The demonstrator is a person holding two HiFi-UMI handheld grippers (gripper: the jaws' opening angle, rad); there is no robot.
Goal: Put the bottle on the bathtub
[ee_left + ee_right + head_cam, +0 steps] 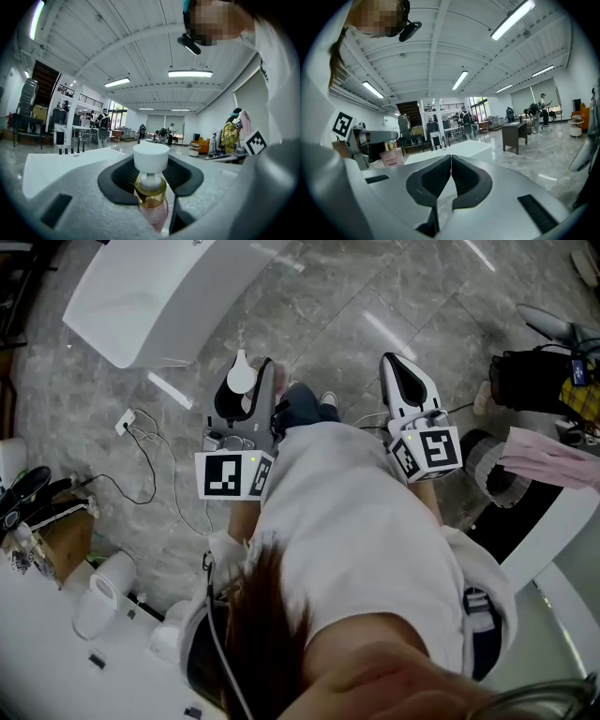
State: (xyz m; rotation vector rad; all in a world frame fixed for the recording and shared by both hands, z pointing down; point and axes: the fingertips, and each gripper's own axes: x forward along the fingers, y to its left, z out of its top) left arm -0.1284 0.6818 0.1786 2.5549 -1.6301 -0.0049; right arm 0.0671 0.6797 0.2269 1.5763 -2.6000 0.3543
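Bottle [151,197] is clamped in the left gripper [251,382]; the right gripper [450,161] is closed and empty. Carrying to the bathtub [155,298] rim is needed next.

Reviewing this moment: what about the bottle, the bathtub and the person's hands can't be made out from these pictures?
- Bottle, lower body: in the left gripper view it is hidden by the jaws of the left gripper, which are closed on it.
- Bottle label print: too small to read in the right gripper view.
- Bathtub: its far end is cut off by the top edge of the head view.
- Hands: hidden in the head view by the torso and the grippers.
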